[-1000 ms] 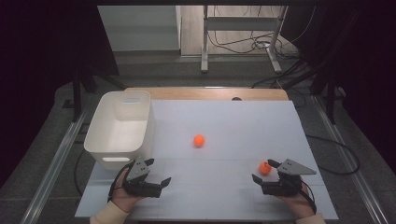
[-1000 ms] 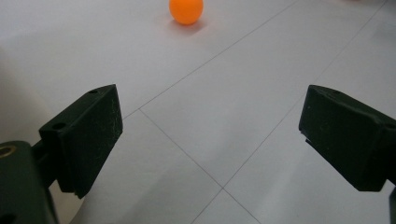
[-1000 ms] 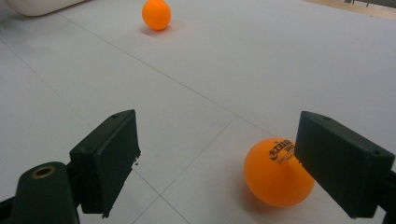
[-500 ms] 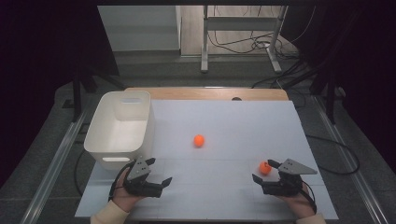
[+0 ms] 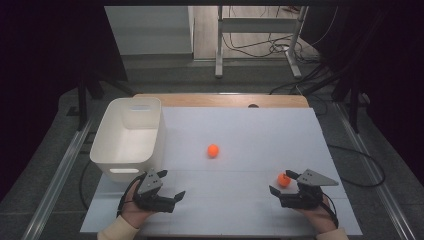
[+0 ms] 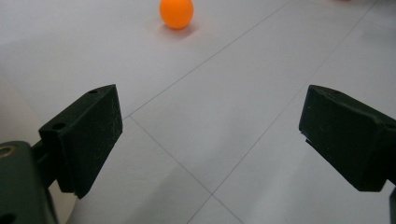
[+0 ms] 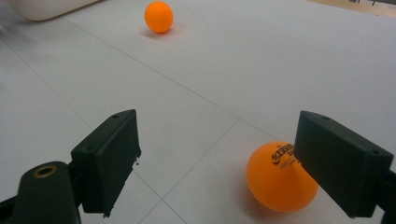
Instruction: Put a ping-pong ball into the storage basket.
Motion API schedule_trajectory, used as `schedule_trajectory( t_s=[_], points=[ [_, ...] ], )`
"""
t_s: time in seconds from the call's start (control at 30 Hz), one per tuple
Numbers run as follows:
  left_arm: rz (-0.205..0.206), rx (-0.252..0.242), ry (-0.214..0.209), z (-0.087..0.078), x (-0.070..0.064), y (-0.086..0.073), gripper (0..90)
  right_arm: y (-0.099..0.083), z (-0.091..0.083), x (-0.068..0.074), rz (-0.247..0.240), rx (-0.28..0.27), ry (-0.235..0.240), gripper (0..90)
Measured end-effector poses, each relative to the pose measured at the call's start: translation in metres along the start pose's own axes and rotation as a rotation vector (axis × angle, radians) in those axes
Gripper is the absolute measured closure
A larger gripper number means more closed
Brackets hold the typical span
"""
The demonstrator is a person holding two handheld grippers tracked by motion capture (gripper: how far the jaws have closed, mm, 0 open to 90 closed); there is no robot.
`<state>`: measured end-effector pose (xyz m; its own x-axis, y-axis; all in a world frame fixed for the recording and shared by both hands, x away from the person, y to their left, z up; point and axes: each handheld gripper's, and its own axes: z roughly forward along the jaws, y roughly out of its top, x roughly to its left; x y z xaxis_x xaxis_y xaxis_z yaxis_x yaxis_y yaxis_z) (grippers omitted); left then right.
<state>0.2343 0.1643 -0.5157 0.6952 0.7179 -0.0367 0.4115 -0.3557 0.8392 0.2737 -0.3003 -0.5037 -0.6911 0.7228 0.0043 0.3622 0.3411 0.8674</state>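
Right gripper [image 5: 284,185]: your jaws are spread wide, nothing clamped. The near small orange plastic ball with printed lettering [image 7: 279,176] sits on the counter just inside the right-hand jaw as the right gripper view shows it, touching it or nearly so; I can't tell which. It sits off-centre, so my read is you should shift toward it before closing, or the jaw will nudge it and it will roll.

Left gripper [image 5: 162,193]: jaws also released, empty, pointed across bare counter toward the second small orange ball [image 6: 176,13], which lies well ahead near mid-counter [image 5: 213,150].

White rectangular plastic bin [image 5: 128,137] stands at the counter's left side, just beyond your left hand, empty as far as I can see. Likely the drop target, hence parked within easy reach.

Surface: flat white sheet with thin grid lines [image 5: 250,135], smooth, so balls will roll freely. Bare wooden strip [image 5: 220,100] along the far edge. Room beyond is dark; grey floor, metal frame legs and loose cables behind.
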Motion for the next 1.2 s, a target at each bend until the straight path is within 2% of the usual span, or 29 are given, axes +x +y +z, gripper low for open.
schedule_trajectory(
  t_s=[0.17,0.47,0.63,0.77,0.9,1.2],
  points=[
    [0.006,0.002,-0.030,0.001,0.000,0.009,6.5,-0.001,-0.003,0.000,0.011,-0.002,-0.008,15.1],
    [0.013,0.001,-0.020,-0.002,-0.003,0.019,6.5,-0.002,-0.002,0.000,-0.001,0.003,-0.009,15.2],
    [0.026,-0.008,-0.038,-0.001,-0.008,0.032,6.6,-0.001,-0.002,0.001,-0.003,0.000,-0.009,15.2],
    [0.032,0.000,-0.032,0.001,-0.010,0.034,6.5,-0.001,-0.001,0.001,-0.002,0.004,-0.010,15.2],
    [0.020,-0.006,-0.010,0.001,-0.008,0.037,5.7,-0.001,0.000,0.001,-0.005,0.011,-0.012,15.2],
    [0.005,0.003,-0.001,0.001,-0.005,0.045,5.8,-0.001,0.000,0.002,0.004,0.015,-0.012,15.2]
  ],
)
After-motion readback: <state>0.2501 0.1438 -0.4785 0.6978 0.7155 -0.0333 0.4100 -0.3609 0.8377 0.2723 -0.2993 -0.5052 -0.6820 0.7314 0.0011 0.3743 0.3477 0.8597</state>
